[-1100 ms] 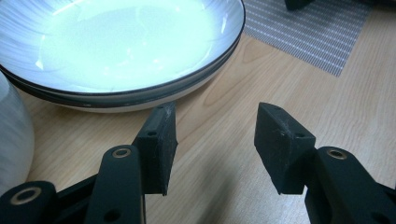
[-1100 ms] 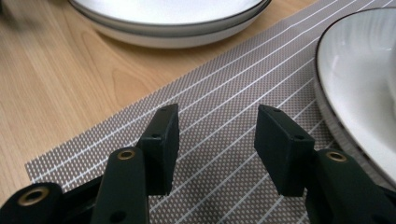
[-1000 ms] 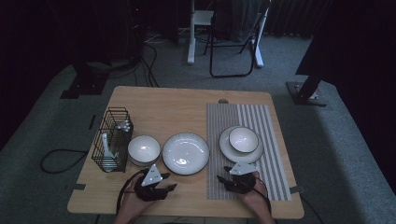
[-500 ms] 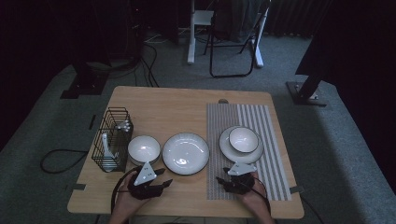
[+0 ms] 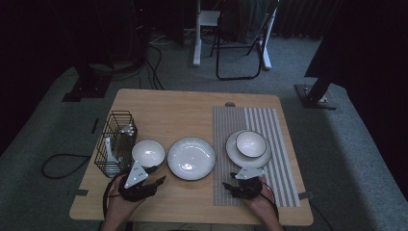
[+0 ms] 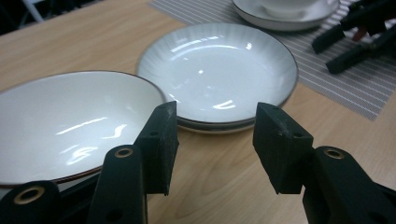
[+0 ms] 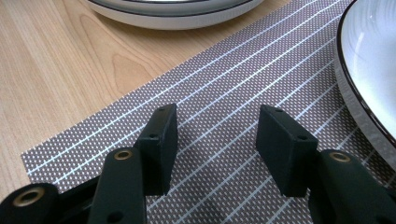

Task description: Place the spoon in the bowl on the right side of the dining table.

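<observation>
Dim room – wooden table [image 5: 192, 108], striped placemat [image 5: 276, 125], grey carpet [image 5: 337, 139].

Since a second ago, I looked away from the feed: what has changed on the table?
The left gripper has shifted a little leftward near the small bowl, jaws open and empty. The right gripper, the plate and the bowl on its plate stayed put.

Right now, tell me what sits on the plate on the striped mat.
A small white bowl sits on the plate, which lies on the striped mat. The plate's middle is covered by the bowl.
</observation>
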